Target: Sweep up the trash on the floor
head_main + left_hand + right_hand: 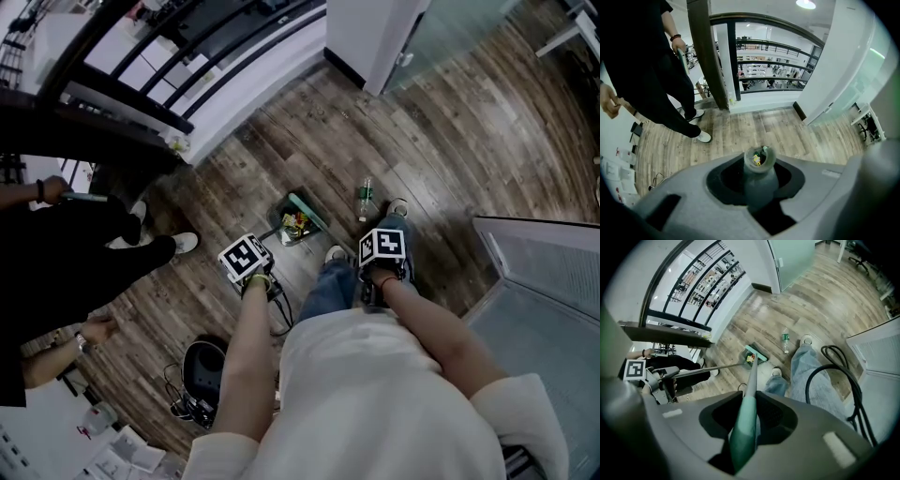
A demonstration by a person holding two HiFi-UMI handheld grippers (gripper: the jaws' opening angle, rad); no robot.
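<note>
A green dustpan (302,220) stands on the wood floor with colourful trash (294,225) in it. My left gripper (248,261) is shut on the dustpan's long handle (759,161), which I see end-on between the jaws. My right gripper (382,248) is shut on the broom's green grip (743,427). The broom stick runs down to its head (754,354), which lies at the dustpan (751,357). A clear plastic bottle (365,200) with a green label lies on the floor just right of the dustpan and shows again as the bottle (785,340) in the right gripper view.
A bystander in black (84,258) with white shoes (185,242) stands at the left by a dark railing post (710,56). My own shoes (336,253) are near the dustpan. A black cable (834,376) loops at the right. A grey panel (548,272) and a glass wall (441,28) bound the right side.
</note>
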